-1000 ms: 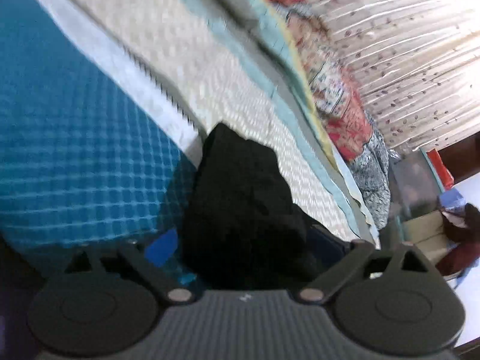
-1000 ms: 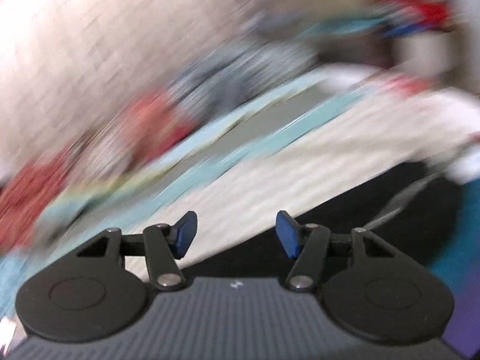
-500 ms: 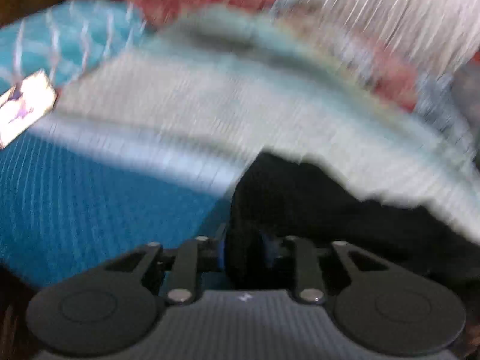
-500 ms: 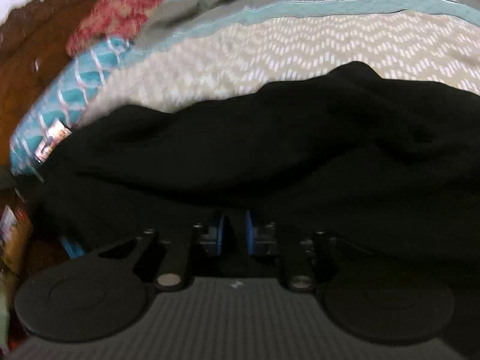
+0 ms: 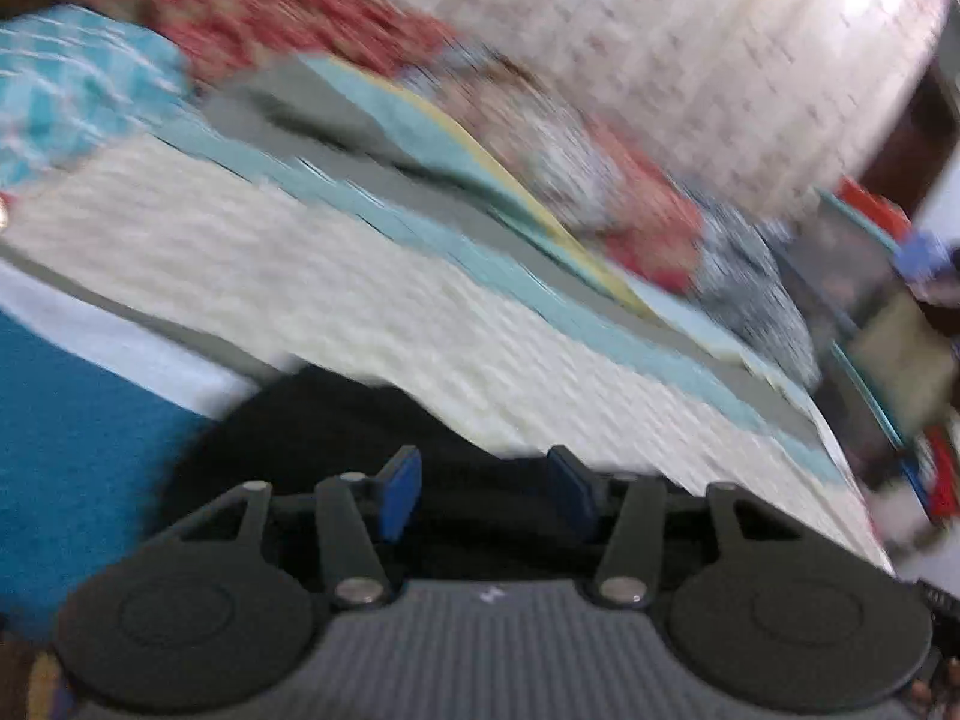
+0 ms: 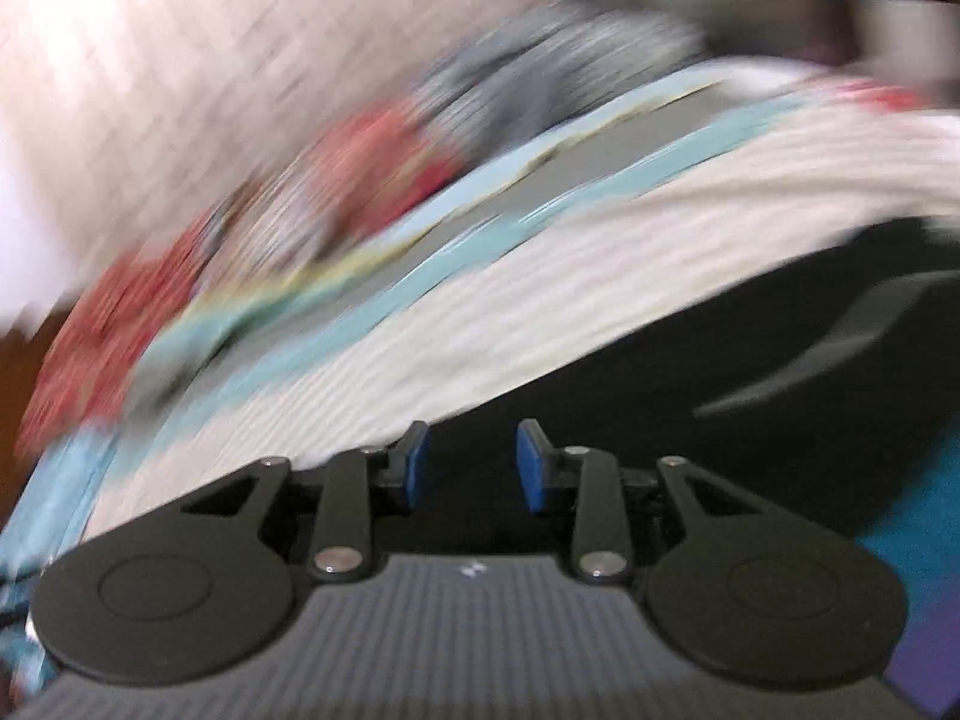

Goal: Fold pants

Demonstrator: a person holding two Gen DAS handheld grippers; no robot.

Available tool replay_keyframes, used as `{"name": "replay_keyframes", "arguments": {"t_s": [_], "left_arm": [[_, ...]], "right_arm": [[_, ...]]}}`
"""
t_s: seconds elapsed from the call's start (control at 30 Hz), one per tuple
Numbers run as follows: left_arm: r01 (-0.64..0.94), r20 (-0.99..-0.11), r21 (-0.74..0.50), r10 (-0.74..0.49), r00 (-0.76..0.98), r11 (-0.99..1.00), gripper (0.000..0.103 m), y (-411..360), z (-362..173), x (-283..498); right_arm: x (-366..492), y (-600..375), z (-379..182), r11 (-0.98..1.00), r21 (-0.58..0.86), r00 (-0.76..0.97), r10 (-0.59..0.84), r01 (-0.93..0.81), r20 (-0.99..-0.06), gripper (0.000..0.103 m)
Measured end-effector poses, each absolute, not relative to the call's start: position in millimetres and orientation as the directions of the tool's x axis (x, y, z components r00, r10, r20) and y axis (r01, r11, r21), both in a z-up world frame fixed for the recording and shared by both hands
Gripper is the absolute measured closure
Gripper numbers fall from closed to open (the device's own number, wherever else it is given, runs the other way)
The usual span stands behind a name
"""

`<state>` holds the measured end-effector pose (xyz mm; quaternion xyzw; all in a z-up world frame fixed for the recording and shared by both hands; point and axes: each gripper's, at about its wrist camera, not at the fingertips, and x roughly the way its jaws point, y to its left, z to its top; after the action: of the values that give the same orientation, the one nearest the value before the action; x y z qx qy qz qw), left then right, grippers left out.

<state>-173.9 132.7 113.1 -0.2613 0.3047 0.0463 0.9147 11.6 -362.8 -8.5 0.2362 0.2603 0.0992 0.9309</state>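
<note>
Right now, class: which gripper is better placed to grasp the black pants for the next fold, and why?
Probably the right gripper: its jaws, just reopened, stand open over a broad stretch of the black pants. The left gripper, also open, faces only their end by the bedspread.

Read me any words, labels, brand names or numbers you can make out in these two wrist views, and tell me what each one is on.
No readable text in either view.
Small white mark on the left tongs' ribbed grey body: a logo, too small to read.
Same white mark on the right tongs' body: too small to read.
Grey streak on the black pants: blurred, no letters can be told.
Bedspread and curtain: only patterns, smeared by motion.
</note>
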Motion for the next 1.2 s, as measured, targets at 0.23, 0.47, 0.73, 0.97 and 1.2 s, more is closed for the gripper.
{"name": "replay_keyframes", "arguments": {"t_s": [0.23,0.47,0.73,0.97,1.2], "left_arm": [[-0.079,-0.690,-0.454,-0.295,0.661,0.887,0.057,25,76,-98],[0.055,-0.746,-0.372,-0.334,0.577,0.927,0.054,-51,59,-67],[0.064,-0.810,-0.330,-0.317,0.493,0.942,0.056,-94,40,-47],[0.112,-0.838,-0.265,-0.286,0.464,0.958,0.052,-123,31,-42],[0.086,-0.824,-0.324,-0.325,0.464,0.942,0.052,-116,41,-38]], "right_arm": [[-22,-484,-49,0.744,0.605,0.908,-0.007,0.284,-0.418,0.046],[13,-526,-87,0.609,0.729,0.891,0.078,0.313,-0.448,0.084],[14,-591,-18,0.762,0.641,0.968,0.087,0.087,-0.234,0.090],[8,-621,-86,0.603,0.764,0.945,0.051,0.228,-0.322,0.059],[-1,-620,-94,0.583,0.771,0.948,0.006,0.257,-0.320,0.040]]}}
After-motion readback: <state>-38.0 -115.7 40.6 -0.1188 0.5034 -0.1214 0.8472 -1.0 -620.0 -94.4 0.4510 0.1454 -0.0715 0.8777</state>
